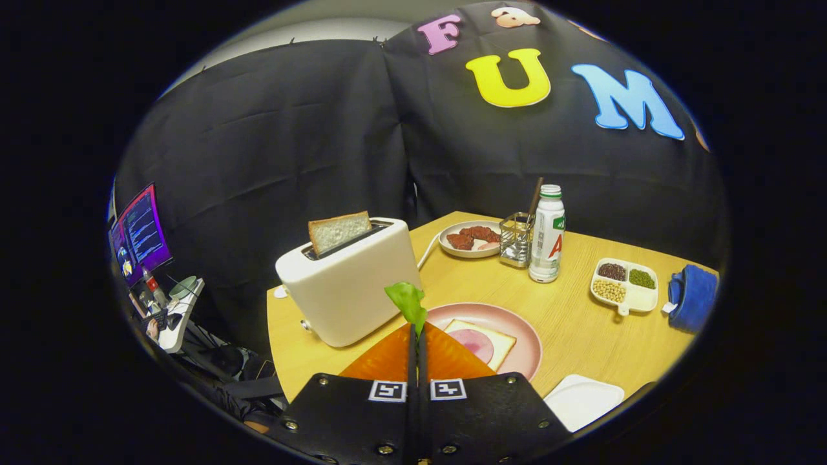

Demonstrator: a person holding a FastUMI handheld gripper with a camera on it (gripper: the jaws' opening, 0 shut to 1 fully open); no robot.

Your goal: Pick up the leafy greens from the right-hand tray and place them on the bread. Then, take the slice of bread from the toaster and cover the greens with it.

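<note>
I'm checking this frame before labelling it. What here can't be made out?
- Tool, gripper view: shut on the leafy greens; its fingers hide the lower part of the leaf.
- Pink plate: its near left side and a corner of the bread sit behind the fingers.
- White tray: cut off by the tool body.
- Toaster: the slice is partly sunk in its slot.
- Divided dish: contents too small to name.

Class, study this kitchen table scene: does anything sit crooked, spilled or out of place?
Only the slice of white bread in the white toaster looks askew, tilted in its slot. Nothing is spilled. The gripper has its jaws closed on the green leafy piece, held above the pink plate.
</note>
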